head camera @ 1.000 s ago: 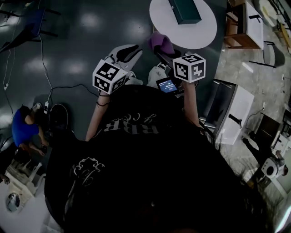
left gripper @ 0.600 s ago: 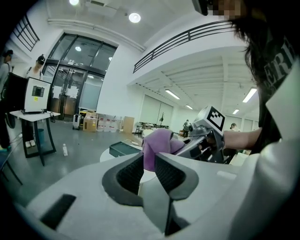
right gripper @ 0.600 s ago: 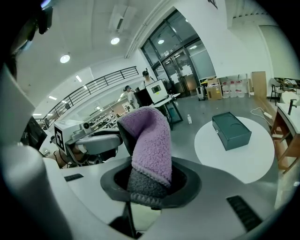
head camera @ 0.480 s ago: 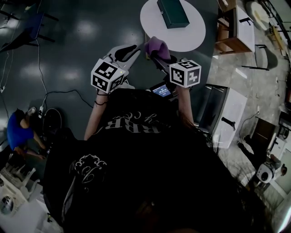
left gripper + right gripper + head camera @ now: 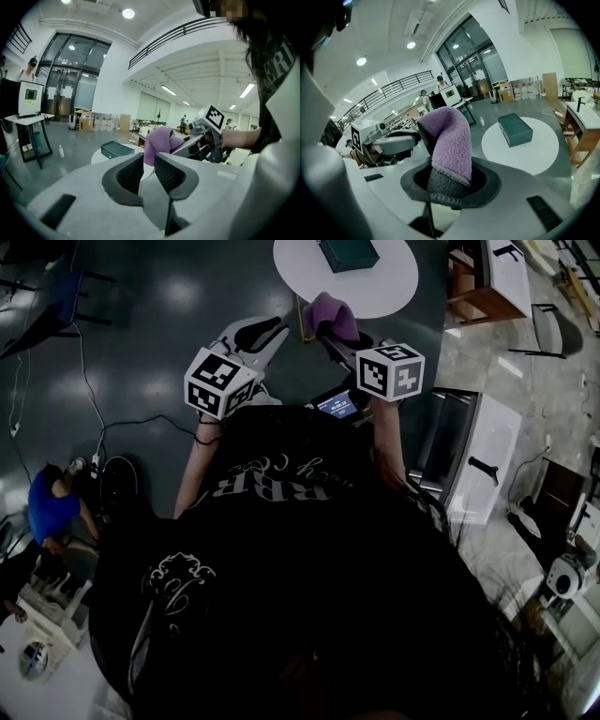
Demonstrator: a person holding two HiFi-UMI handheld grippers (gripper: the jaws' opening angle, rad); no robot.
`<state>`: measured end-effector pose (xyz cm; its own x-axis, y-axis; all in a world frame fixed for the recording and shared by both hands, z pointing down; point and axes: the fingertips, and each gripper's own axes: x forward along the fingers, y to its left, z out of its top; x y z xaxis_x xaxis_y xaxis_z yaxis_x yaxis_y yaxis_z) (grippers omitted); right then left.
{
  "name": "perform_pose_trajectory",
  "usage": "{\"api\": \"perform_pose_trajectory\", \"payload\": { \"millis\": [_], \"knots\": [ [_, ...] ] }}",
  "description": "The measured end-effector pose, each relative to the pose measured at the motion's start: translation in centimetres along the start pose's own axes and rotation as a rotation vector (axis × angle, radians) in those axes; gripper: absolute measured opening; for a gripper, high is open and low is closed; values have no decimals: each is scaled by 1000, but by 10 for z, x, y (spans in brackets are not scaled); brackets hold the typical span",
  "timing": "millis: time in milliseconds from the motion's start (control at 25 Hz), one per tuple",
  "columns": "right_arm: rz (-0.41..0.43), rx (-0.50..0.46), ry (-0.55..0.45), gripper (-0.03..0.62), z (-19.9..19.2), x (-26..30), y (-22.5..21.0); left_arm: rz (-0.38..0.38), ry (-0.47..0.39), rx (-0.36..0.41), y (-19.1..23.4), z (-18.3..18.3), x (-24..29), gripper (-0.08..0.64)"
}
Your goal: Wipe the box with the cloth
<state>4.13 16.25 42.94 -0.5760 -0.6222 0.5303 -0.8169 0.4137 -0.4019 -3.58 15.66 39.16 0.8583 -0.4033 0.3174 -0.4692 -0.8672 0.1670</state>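
Note:
A dark teal box [image 5: 347, 251] lies on a round white table [image 5: 375, 292] at the top of the head view, well beyond both grippers. My right gripper [image 5: 450, 180] is shut on a purple fleece cloth [image 5: 450, 140], which stands up and folds over above its jaws. The cloth [image 5: 330, 317] hangs just short of the table's near edge. The right gripper view shows the box [image 5: 514, 130] ahead on the table [image 5: 534, 157]. My left gripper [image 5: 149, 171] is held beside it with its jaws shut on nothing. From the left gripper view, the box [image 5: 117, 149] is low and far.
A person in blue [image 5: 52, 507] crouches on the dark floor at left, beside cables [image 5: 122, 423]. White cabinets [image 5: 487, 460] stand at right and a wooden desk [image 5: 478, 287] right of the table. A small lit screen [image 5: 337, 407] sits below the right gripper.
The table and box have slid up and left in the head view. Both grippers hold about the same pose, with the cloth still in the right one.

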Motion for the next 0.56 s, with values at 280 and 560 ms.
{"api": "perform_pose_trajectory", "payload": {
  "millis": [280, 560],
  "knots": [
    [-13, 8, -1, 106, 2, 0, -4, -2, 13, -2, 3, -1, 1, 66],
    [-39, 17, -4, 106, 3, 5, -12, -9, 19, -3, 13, -5, 2, 66]
  ]
}}
